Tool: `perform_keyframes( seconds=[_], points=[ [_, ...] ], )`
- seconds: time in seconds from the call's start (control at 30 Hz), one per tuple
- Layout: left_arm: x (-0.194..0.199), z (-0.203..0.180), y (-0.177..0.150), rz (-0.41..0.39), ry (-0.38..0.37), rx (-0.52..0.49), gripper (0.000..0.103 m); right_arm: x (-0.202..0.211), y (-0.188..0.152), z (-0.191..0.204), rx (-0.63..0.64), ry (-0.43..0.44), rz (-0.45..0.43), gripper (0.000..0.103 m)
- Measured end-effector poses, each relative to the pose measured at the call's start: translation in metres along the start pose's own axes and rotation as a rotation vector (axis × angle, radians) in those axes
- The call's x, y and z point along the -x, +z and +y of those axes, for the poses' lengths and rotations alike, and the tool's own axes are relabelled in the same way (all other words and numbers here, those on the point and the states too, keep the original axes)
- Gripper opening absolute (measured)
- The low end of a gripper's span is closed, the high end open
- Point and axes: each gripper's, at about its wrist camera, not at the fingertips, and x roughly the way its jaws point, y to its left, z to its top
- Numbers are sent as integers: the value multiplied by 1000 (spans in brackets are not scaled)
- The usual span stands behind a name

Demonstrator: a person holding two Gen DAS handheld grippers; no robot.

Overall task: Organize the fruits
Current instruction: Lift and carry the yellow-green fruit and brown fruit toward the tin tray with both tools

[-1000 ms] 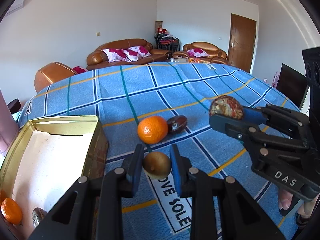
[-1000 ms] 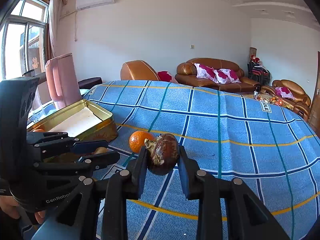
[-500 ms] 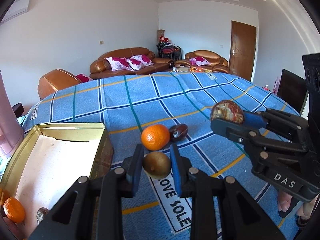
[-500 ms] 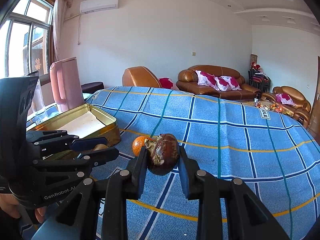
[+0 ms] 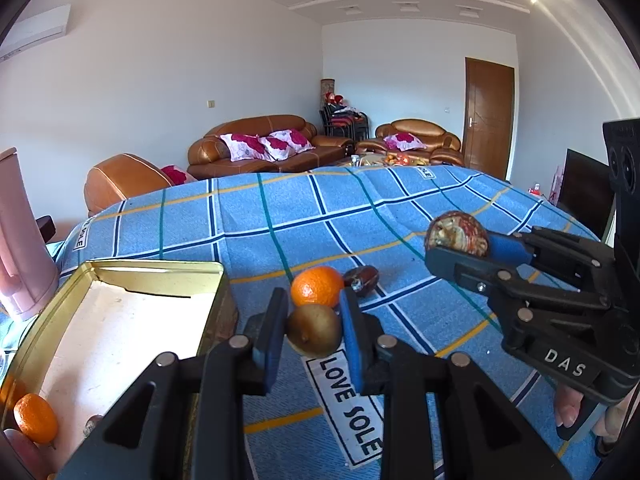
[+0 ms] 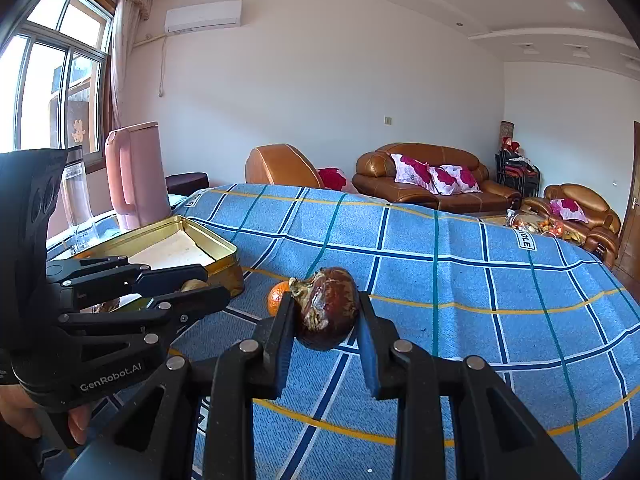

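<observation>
Left hand-held gripper (image 5: 313, 330) clamps a kiwi (image 5: 314, 335) beside the tin (image 5: 156, 276).

white walls, brown leather sofas (image 5: 256, 148), wooden door (image 5: 489, 116), window (image 6: 52, 92).

The tin tray (image 5: 100, 276) is gold metal with glossy walls and a dull, pale lining; the counter's cloth (image 5: 280, 216) is woven and matt; the orange (image 5: 316, 286) has dimpled, slightly shiny peel; the kiwi (image 5: 314, 330) looks dull brown; the dark fruit (image 6: 326, 308) is glossy and wrinkled; the left tongs (image 5: 312, 334) are matt black plastic with blue pads (image 5: 352, 340); the sofa (image 5: 256, 148) is shiny leather.
</observation>
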Motion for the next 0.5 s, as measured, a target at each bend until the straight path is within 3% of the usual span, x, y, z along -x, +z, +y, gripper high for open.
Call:
perform_keyframes(
  seconds=[0.5],
  points=[
    [16, 1, -1, -82, 33, 8, 28, 10, -1, 3, 18, 0, -58, 31]
  ],
)
